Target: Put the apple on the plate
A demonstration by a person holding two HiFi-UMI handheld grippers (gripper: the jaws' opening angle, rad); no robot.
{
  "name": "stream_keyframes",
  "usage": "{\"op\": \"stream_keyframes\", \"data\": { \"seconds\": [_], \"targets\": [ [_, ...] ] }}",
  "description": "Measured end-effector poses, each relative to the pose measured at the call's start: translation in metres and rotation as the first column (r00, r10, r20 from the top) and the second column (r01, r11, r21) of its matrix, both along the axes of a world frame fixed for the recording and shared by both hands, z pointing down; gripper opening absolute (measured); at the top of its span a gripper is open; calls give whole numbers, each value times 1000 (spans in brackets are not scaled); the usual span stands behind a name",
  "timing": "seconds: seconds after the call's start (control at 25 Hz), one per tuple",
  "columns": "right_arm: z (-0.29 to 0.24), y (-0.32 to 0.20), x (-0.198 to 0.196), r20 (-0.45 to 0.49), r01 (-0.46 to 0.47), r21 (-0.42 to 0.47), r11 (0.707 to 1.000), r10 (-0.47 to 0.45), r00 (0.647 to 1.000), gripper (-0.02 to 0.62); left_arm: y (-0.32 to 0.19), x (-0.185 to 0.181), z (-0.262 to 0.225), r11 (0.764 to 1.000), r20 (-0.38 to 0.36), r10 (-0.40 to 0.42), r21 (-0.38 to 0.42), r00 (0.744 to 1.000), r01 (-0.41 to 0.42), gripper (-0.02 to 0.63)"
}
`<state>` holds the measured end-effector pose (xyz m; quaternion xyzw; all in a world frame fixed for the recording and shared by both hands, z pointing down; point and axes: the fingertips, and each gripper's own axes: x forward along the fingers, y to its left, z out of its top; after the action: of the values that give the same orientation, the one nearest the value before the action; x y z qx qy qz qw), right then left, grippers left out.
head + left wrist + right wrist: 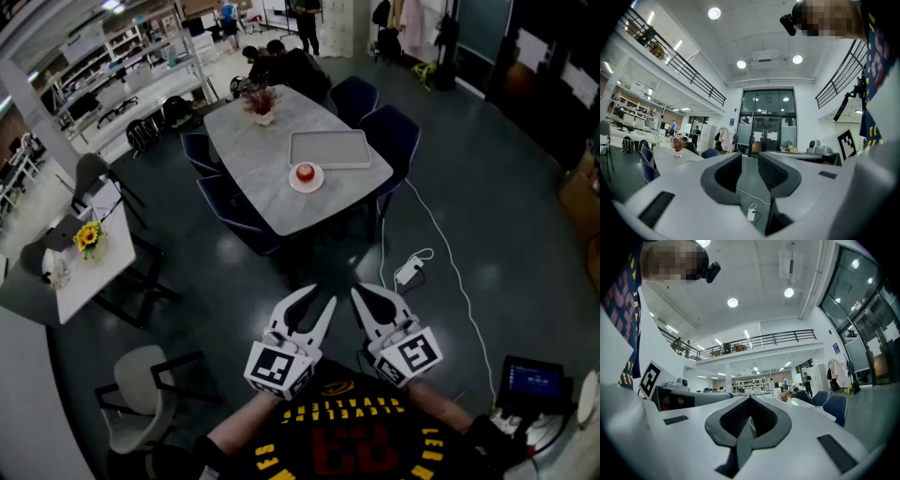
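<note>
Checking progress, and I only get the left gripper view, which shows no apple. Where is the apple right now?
Observer: The apple sits on the small plate on the grey table, in the head view.
Operator: Anything beside it?
Observer: A pale tray lies just beyond the plate.
Operator: And the right gripper?
Observer: The right gripper is shut, nothing between its jaws.

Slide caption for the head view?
Apple on a small plate beside a tray on the marble table; left claw open and right claw shut, both held far short of it.
</note>
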<state>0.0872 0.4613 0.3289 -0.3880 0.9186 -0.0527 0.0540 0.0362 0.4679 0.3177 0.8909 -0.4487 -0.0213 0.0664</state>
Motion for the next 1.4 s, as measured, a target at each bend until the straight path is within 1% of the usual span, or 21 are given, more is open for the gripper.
{"op": "stream_keyframes", "data": {
  "seconds": [0.2, 0.36, 0.44, 0.52, 0.6, 0.76, 0.88, 0.96, 1.12, 1.24, 1.4],
  "targets": [
    [1, -15, 10, -6, -4, 15, 1000, 4, 1000, 6, -14, 10, -1, 1000, 13, 3, 27, 1000, -3, 110],
    [3, -19, 12, -6, -8, 17, 1000, 8, 1000, 6, -19, 13, 2, 1000, 21, 6, 15, 1000, -6, 110],
    [5, -20, 13, 4, -9, 12, 1000, 9, 1000, 6, -20, 14, 5, 1000, 21, 11, 21, 1000, -11, 110],
    [6, -21, 16, 34, -12, 7, 1000, 11, 999, 6, -20, 14, 8, 999, 17, 18, 28, 1000, -19, 110],
    [8, -22, 21, 63, -20, -1, 1000, 20, 998, 6, -21, 13, 10, 1000, 19, 10, 28, 1000, -10, 110],
    [16, -28, 26, 66, -36, -26, 999, 38, 997, 6, -29, 4, 6, 999, 20, -34, 29, 999, 34, 110],
    [27, -35, 26, 68, -33, -54, 998, 37, 997, 6, -38, -4, 15, 997, 18, -74, -13, 997, 74, 110],
    [30, -39, 22, 71, -30, -68, 997, 35, 997, 6, -43, -11, 21, 995, 11, -86, -41, 996, 86, 110],
    [36, -58, 10, 64, -25, -85, 996, 31, 997, 6, -60, -22, 35, 996, -13, -65, -55, 998, 64, 110],
    [42, -79, 5, 53, -33, -99, 995, 38, 998, 6, -84, -27, 37, 995, -19, -73, -72, 997, 72, 110],
    [49, -115, 0, 37, -42, -112, 993, 46, 998, 6, -121, -29, 43, 993, -12, -52, -103, 999, 50, 110]
  ]
}}
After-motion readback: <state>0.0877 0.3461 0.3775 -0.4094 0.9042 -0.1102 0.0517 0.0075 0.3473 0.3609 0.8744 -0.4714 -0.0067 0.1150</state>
